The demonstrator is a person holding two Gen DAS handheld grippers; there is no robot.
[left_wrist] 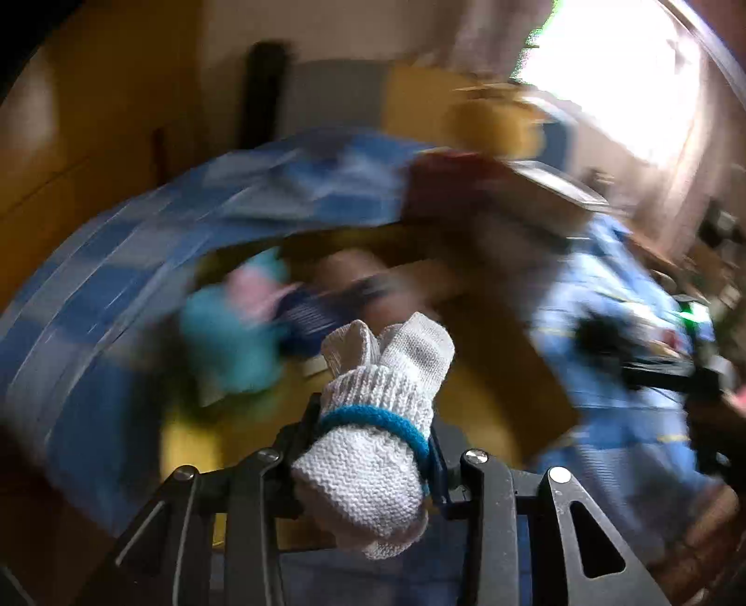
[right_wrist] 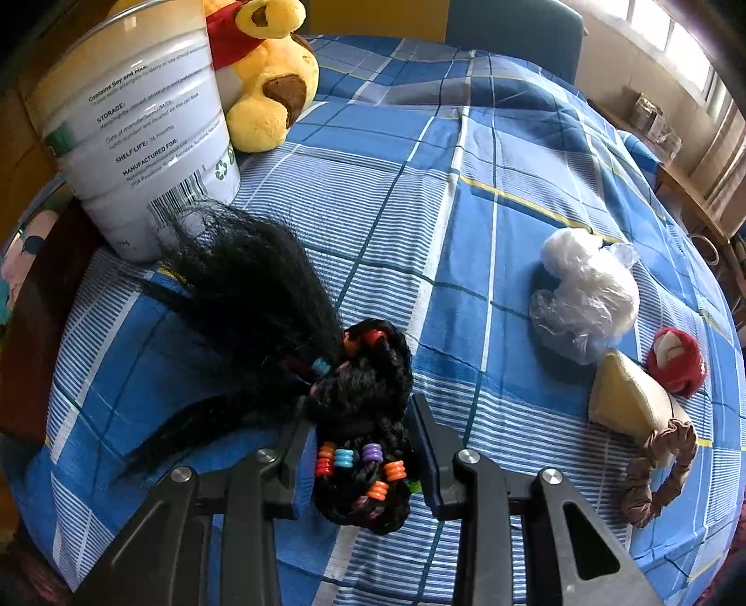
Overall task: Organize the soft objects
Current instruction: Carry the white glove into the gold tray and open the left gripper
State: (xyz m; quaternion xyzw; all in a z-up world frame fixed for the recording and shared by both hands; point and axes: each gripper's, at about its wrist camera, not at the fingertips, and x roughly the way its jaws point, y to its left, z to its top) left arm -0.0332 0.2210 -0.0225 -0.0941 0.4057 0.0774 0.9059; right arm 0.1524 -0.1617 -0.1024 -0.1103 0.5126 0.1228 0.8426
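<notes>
Right gripper point(right_wrist: 361, 459) is clamped on a beaded black hairpiece point(right_wrist: 326, 373) near the bed's point(right_wrist: 466, 196) near edge, loose hair fanning far-left toward the tin point(right_wrist: 135, 121); open checked cloth lies right. Left gripper point(left_wrist: 373, 447) pinches banded white knit socks point(left_wrist: 377, 419), toes pointing away; surroundings there are blurred.

A tall white ribbed metal tin point(right_wrist: 144, 135) with printed label text stands upright on a blue checked bedsheet point(right_wrist: 466, 196), beneath bright windows point(right_wrist: 690, 42) at upper right.

Probably bedroom: checked bedsheet point(right_wrist: 489, 196), plush toy point(right_wrist: 265, 84)
</notes>
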